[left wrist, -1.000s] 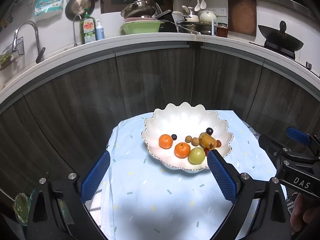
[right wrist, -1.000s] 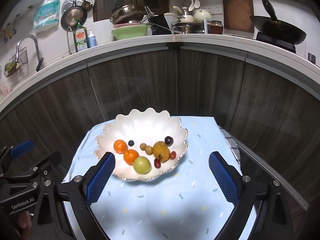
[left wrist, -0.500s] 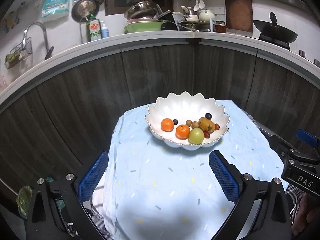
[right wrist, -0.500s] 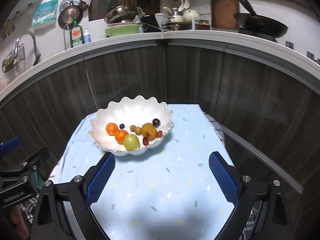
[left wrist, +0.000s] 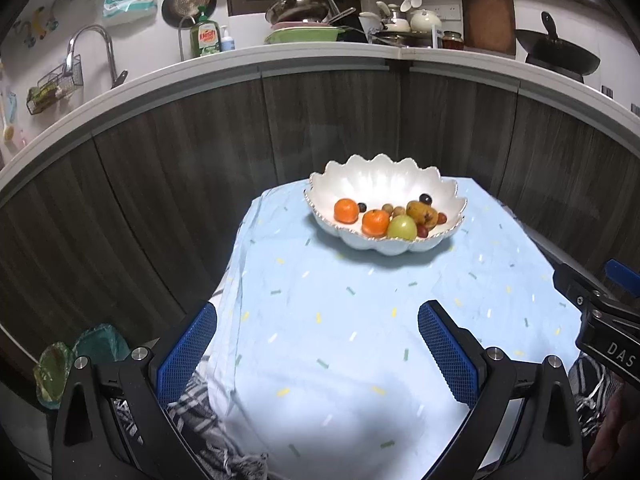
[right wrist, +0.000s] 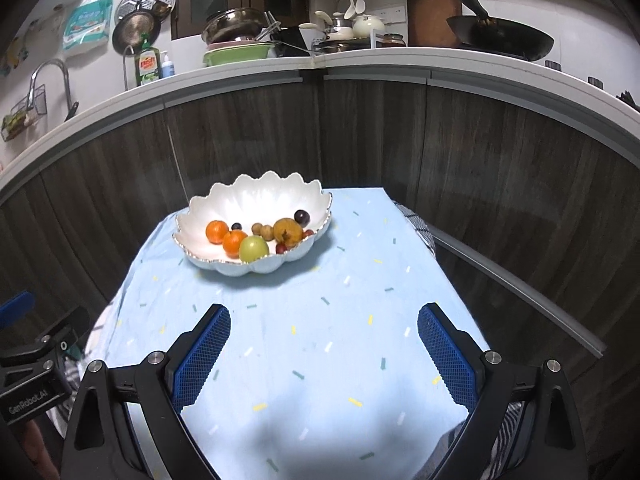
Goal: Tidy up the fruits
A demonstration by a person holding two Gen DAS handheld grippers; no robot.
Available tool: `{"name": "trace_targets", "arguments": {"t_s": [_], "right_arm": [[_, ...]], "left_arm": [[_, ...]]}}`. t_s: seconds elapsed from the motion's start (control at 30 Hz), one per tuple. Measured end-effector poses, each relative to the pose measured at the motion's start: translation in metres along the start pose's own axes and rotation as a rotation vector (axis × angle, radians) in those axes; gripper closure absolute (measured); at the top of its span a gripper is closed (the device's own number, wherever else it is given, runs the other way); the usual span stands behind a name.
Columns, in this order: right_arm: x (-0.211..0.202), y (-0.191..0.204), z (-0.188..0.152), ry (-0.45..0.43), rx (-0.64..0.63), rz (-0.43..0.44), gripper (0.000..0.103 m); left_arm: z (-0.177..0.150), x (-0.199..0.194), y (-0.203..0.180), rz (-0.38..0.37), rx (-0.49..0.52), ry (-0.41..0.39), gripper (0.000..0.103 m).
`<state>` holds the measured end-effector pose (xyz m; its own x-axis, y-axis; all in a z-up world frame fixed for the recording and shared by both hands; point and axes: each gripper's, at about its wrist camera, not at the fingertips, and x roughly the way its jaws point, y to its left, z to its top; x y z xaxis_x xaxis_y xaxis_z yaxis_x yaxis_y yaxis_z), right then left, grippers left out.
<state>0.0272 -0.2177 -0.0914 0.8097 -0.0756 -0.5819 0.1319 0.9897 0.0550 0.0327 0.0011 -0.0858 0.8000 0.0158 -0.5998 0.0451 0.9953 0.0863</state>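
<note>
A white scalloped bowl (left wrist: 372, 176) stands at the far end of a light blue cloth (left wrist: 360, 320); it also shows in the right wrist view (right wrist: 256, 196). In it lie two oranges (left wrist: 346, 211), a green apple (left wrist: 402, 227), a brownish pear (left wrist: 420, 212), dark grapes (left wrist: 425, 199) and small brown and red fruits. My left gripper (left wrist: 316, 350) is open and empty, well short of the bowl. My right gripper (right wrist: 324, 354) is open and empty, also near the cloth's front. Each gripper's body shows at the edge of the other's view.
Dark wood cabinet fronts (left wrist: 320, 128) curve behind the table under a white counter (left wrist: 280, 56) with dishes, a wok (right wrist: 500, 40) and a sink tap (left wrist: 100, 52). A green bag (left wrist: 76, 356) lies on the floor at the left. A striped cloth (left wrist: 200, 428) hangs under the blue cloth.
Both grippers have pulled back from the bowl, which now looks smaller and farther away. Both stay open and empty. The fruits have not moved.
</note>
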Motion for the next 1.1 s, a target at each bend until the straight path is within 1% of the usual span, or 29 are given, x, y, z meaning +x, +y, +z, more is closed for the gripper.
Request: {"name": "trace_targets", "arguments": {"t_s": [0.23, 1.1], "right_arm": [[-0.0062, 0.0012, -0.0063, -0.005, -0.006, 0.003, 0.007], [-0.0068, -0.0041, -0.0063, -0.006, 0.008, 0.002, 0.007]], "left_arm": [[-0.0075, -0.0021, 0.0034, 0.008, -0.003, 0.010, 0.001], [-0.0078, -0.0039, 0.0003, 0.006, 0.005, 0.005, 0.001]]}}
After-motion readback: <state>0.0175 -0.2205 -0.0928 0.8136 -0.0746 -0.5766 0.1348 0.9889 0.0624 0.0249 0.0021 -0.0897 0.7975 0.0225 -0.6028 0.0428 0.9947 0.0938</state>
